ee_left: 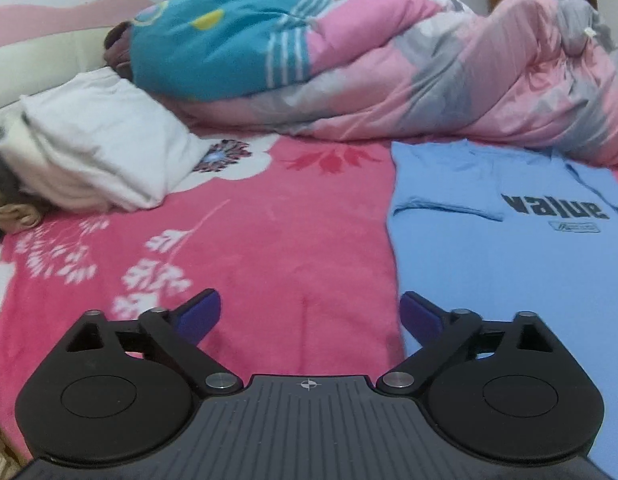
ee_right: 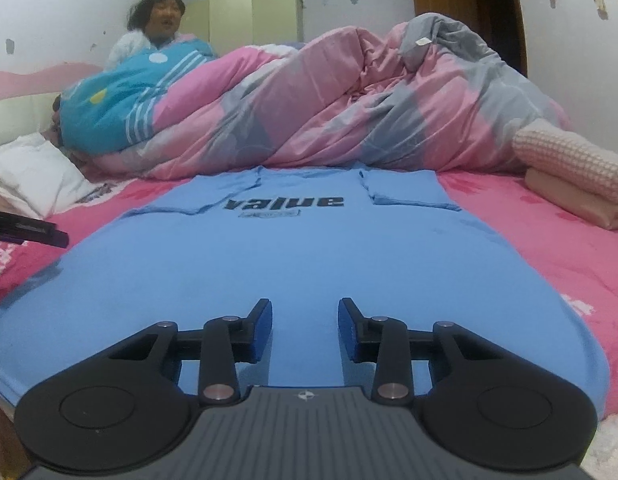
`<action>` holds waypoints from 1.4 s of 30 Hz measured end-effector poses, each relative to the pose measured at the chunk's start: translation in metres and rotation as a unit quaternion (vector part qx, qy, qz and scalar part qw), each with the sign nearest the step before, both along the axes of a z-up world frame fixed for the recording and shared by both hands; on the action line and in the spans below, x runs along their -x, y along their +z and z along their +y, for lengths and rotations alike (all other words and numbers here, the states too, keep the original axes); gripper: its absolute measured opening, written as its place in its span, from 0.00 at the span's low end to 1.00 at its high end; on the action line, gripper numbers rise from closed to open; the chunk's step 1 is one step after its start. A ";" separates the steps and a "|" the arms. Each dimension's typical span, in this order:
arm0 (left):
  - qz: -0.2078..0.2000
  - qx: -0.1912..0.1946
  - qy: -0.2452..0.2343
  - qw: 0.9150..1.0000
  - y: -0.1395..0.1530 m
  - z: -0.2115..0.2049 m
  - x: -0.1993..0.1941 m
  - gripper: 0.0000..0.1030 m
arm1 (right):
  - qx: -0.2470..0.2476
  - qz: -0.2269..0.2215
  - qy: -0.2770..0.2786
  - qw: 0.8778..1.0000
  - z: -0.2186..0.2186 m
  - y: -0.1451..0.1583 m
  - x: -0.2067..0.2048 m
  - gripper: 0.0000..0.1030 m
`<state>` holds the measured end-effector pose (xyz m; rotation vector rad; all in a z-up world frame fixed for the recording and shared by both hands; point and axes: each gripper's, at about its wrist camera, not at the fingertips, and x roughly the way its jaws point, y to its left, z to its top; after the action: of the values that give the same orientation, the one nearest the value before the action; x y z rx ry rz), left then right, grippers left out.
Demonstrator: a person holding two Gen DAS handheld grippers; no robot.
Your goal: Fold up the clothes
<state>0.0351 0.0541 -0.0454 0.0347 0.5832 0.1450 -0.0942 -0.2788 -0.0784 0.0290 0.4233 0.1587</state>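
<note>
A light blue T-shirt [ee_right: 293, 248] printed with "value" lies flat on the pink flowered bedspread [ee_left: 269, 248], both sleeves folded in over the chest. In the left wrist view the T-shirt [ee_left: 509, 248] fills the right side. My left gripper [ee_left: 311, 312] is open wide over the bedspread, just left of the shirt's left edge, holding nothing. My right gripper [ee_right: 305, 330] hovers open above the shirt's near hem, its fingers partly apart and empty. The left gripper's tip [ee_right: 29, 230] shows at the left edge of the right wrist view.
A crumpled pink and grey quilt [ee_right: 369, 112] lies across the far side of the bed. A person in a turquoise top [ee_right: 121, 96] sits behind it. White folded cloth [ee_left: 97, 148] lies at left; folded pink clothes [ee_right: 577, 184] sit at right.
</note>
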 end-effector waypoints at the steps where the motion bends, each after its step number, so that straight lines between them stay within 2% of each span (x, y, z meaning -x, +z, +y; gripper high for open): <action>1: 0.003 -0.007 0.004 1.000 0.003 0.001 0.007 0.95 | -0.002 -0.003 0.014 1.000 0.005 0.002 0.000 0.38; 4: 0.008 -0.018 0.017 1.000 0.010 0.005 0.027 0.97 | 0.003 -0.010 0.088 0.996 0.034 0.007 0.005 0.38; 7: 0.024 -0.004 0.024 0.999 0.012 0.010 0.042 0.99 | 0.035 -0.020 0.197 0.980 0.076 0.009 0.020 0.38; 9: 0.034 -0.001 0.033 0.999 0.009 0.012 0.047 0.99 | 0.077 -0.031 0.268 0.960 0.107 0.006 0.035 0.38; 13: 0.048 -0.009 0.044 0.998 0.004 0.012 0.049 0.99 | 0.197 -0.087 0.371 0.903 0.164 -0.013 0.069 0.39; 16: 0.057 -0.015 0.046 0.997 0.002 0.010 0.048 0.99 | 0.271 -0.126 0.390 0.871 0.192 -0.030 0.081 0.39; 18: 0.063 -0.019 0.047 0.997 0.001 0.009 0.048 0.99 | 0.293 -0.140 0.394 0.860 0.203 -0.035 0.079 0.39; 22: 0.076 -0.026 0.049 0.996 -0.002 0.007 0.046 0.99 | 0.316 -0.142 0.398 0.849 0.217 -0.042 0.076 0.39; 25: 0.085 -0.032 0.050 0.995 -0.005 0.005 0.045 0.99 | 0.324 -0.132 0.402 0.846 0.221 -0.047 0.079 0.42; 28: 0.090 -0.035 0.050 0.994 -0.008 0.002 0.043 1.00 | 0.344 -0.144 0.396 0.839 0.223 -0.053 0.080 0.42; 30: 0.091 -0.039 0.051 0.994 -0.009 0.001 0.043 1.00 | 0.349 -0.149 0.392 0.838 0.224 -0.055 0.079 0.41; 39: 0.095 -0.052 0.051 0.993 -0.009 -0.002 0.041 1.00 | 0.246 -0.094 0.370 0.891 0.211 -0.025 0.061 0.19; 41: 0.096 -0.054 0.051 0.993 -0.009 -0.003 0.041 1.00 | 0.223 -0.083 0.363 0.901 0.207 -0.018 0.056 0.08; 42: 0.097 -0.055 0.051 0.992 -0.009 -0.003 0.040 1.00 | 0.209 -0.077 0.359 0.907 0.204 -0.015 0.053 0.07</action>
<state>-0.0054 0.0510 -0.0540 0.1270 0.7713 0.2750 -0.1474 -0.0747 -0.0932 -0.5676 0.2863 0.7893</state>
